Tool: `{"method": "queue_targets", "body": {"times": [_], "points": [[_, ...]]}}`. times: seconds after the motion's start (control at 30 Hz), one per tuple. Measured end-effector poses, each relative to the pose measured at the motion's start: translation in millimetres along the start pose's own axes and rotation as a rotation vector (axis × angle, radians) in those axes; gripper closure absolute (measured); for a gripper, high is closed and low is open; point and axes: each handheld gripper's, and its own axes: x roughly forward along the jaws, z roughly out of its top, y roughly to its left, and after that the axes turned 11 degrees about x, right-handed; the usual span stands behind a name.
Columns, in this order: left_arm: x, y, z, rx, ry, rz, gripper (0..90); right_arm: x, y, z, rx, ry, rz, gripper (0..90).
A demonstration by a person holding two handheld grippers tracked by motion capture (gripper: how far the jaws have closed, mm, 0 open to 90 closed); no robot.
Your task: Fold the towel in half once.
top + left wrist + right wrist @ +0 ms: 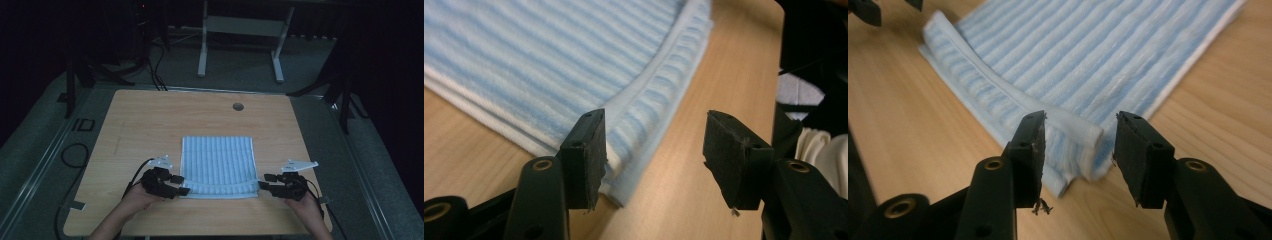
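1. Dim room around a pale wooden desk [150, 115], with a white-legged frame [240, 30] standing on the grey floor beyond its far edge and a small round hole [238, 106] near that edge.
2. At the near left corner of the folded blue-and-white striped towel [218, 160] sits the left tool [181, 184], held by the person's left hand [137, 199]. Its jaws are spread. In the left gripper view one pad [589, 155] stands just beside the towel's [574, 60] corner, and bare desk [684, 165] shows between the jaws; nothing is pinched.
3. Between the two tools, the towel lies flat on the desk, its near edge doubled over into a thick rolled hem.
4. At the near right corner sits the right tool [264, 181], held by the right hand [307, 207]. Its jaws are also spread. In the right gripper view the towel's [1088, 55] folded corner lies between the pads [1133, 150], which do not press on it.
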Motion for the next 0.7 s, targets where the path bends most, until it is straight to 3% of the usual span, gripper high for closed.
{"method": "queue_targets", "body": {"times": [0.07,0.13,0.17,0.2,0.23,0.27,0.3,0.33,0.37,0.43,0.47,0.53,0.6,0.67,0.7], "points": [[9.9,4.8,-0.1,-0.007,0.036,-0.004,42.6,15.9,-2.3,1.5,-0.002,0.042,0.014,53.6],[17.7,9.1,0.7,-0.033,0.037,-0.041,42.7,26.6,-2.7,2.7,-0.013,0.074,0.007,53.8],[20.8,9.8,1.8,-0.035,0.040,-0.042,44.4,31.5,-3.2,3.6,-0.016,0.094,0.011,58.5],[23.1,9.3,3.4,-0.020,0.050,-0.029,52.8,34.7,-3.0,4.5,-0.021,0.110,0.009,70.1],[24.7,10.0,4.5,-0.019,0.051,-0.039,61.7,35.6,-1.4,5.4,-0.041,0.105,-0.008,77.2],[26.5,11.5,6.0,-0.025,0.052,-0.050,64.7,35.6,-1.1,6.6,-0.047,0.103,-0.006,81.7],[26.3,13.0,8.2,-0.014,0.039,-0.037,79.1,34.8,-0.5,9.0,-0.043,0.104,0.005,83.3],[25.5,15.8,10.0,-0.027,0.038,-0.048,87.5,32.3,1.4,12.3,-0.055,0.090,0.003,83.9],[23.8,17.8,11.9,-0.036,0.032,-0.039,89.1,30.2,2.3,15.0,-0.054,0.085,0.014,84.2],[18.7,19.8,15.7,-0.034,0.015,-0.028,89.3,25.3,5.5,20.3,-0.068,0.054,0.013,84.3],[15.4,19.5,17.6,-0.027,0.006,0.003,89.5,22.8,6.6,23.0,-0.071,0.044,0.023,84.3],[10.4,20.8,20.3,-0.040,-0.006,-0.021,89.5,17.6,9.3,28.3,-0.079,0.018,0.028,84.4],[10.9,17.2,22.1,-0.018,0.075,0.056,86.8,12.9,12.3,33.2,-0.089,0.002,0.035,84.4],[14.8,16.1,19.7,-0.014,0.117,0.081,62.6,12.1,14.0,34.8,-0.100,0.001,0.033,84.4],[17.3,15.2,18.0,0.002,0.136,0.117,57.3,12.6,14.4,34.7,-0.101,0.003,0.034,84.4]]}}
